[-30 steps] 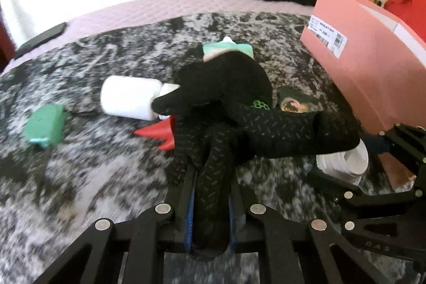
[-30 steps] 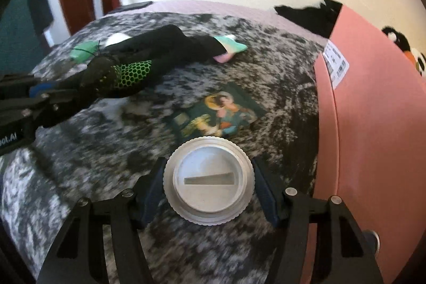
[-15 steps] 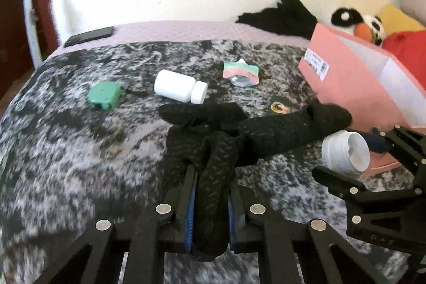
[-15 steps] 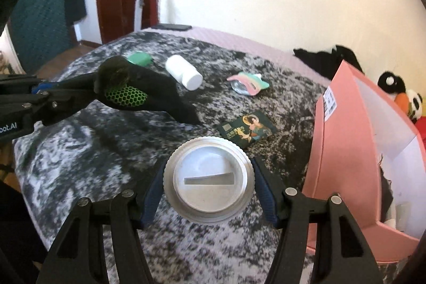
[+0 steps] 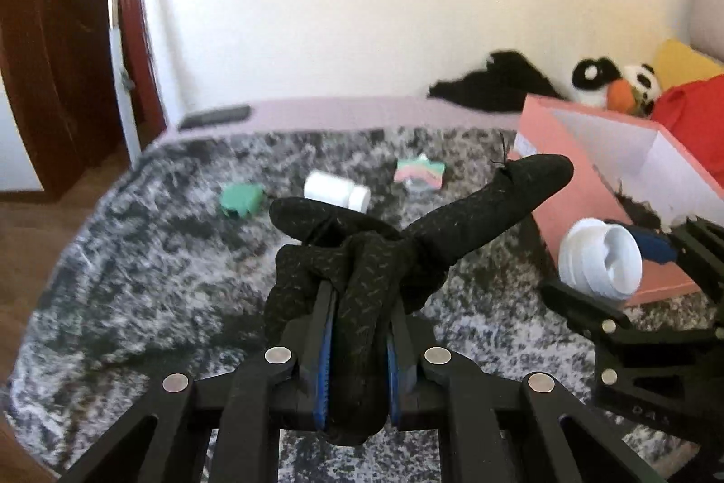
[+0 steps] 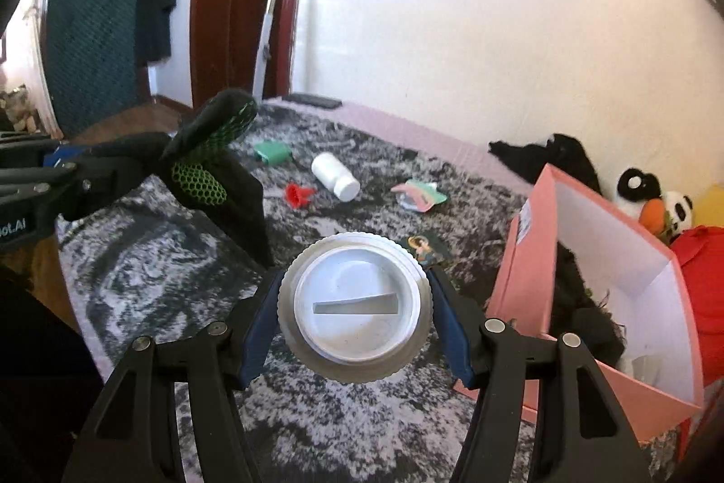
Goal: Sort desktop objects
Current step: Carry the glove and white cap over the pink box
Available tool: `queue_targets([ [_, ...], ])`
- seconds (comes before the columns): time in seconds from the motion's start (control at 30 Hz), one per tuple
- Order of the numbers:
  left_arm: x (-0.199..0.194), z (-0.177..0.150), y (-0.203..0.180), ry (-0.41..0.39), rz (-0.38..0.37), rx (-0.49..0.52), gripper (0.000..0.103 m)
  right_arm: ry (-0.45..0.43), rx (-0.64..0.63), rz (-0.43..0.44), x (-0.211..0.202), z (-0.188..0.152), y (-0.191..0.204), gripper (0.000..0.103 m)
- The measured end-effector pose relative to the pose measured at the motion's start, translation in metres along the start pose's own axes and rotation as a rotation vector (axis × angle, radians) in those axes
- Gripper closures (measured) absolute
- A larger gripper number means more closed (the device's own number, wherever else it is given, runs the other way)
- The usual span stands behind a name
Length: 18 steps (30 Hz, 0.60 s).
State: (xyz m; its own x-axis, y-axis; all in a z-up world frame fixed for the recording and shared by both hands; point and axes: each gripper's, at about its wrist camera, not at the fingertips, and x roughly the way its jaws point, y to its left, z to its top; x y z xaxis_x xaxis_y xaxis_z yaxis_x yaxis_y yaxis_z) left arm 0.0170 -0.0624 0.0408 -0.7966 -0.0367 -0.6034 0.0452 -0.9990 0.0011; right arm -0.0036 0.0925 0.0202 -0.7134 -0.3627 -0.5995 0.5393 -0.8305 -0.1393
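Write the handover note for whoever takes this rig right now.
Left gripper: shut on the black glove, held above the grey blanket.
Right gripper: shut on the white jar, near the pink box.
Box: dark items already inside.
Left on the blanket: white bottle, green case, red piece, pastel packet, picture card.
Next, probably: drop both held items into the box.

the left hand-held gripper (image 6: 149,166) body reads "ot.ai"; other labels are illegible.

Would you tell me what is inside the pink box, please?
The pink box holds a dark fabric item against its near wall and something pale lower down. Its walls hide the rest.
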Motion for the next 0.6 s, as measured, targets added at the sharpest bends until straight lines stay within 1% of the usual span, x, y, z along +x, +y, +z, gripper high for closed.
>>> queue_targets([
  [0.13,-0.028,0.008,-0.017,-0.056,0.007,0.027,0.09,-0.042,0.002,-0.014,-0.032,-0.003,-0.003,0.037],
  [0.27,-0.051,0.016,-0.041,-0.098,-0.016,0.065,0.09,-0.087,0.006,-0.065,-0.063,-0.01,-0.015,0.037],
  [0.47,-0.071,0.029,-0.083,-0.142,-0.094,0.118,0.09,-0.133,0.055,-0.137,-0.102,-0.019,-0.046,0.037],
  [0.6,-0.082,0.044,-0.119,-0.165,-0.175,0.157,0.09,-0.171,0.094,-0.196,-0.129,-0.026,-0.073,0.037],
])
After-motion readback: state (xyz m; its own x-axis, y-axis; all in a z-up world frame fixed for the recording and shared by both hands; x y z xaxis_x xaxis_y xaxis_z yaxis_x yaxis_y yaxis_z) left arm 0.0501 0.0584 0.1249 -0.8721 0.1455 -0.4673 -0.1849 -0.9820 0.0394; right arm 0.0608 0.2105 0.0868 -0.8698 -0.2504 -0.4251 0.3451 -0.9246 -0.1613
